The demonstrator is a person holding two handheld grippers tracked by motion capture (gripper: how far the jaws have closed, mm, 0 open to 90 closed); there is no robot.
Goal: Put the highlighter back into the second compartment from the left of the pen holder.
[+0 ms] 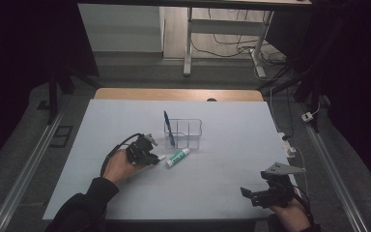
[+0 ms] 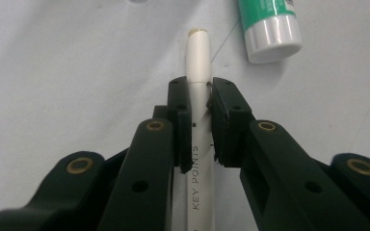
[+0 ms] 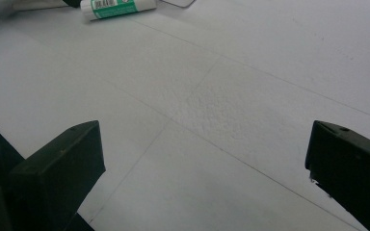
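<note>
White pen (image 2: 197, 57) (lower end cut off), jaws clamped.

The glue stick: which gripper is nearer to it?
Left. The left gripper is just beside the glue stick; the right gripper sits open near the table's front right corner.

The room is dimly lit and its edges are lost in black. The white table (image 1: 222, 183) is softly lit. Near jaws are blurred.
</note>
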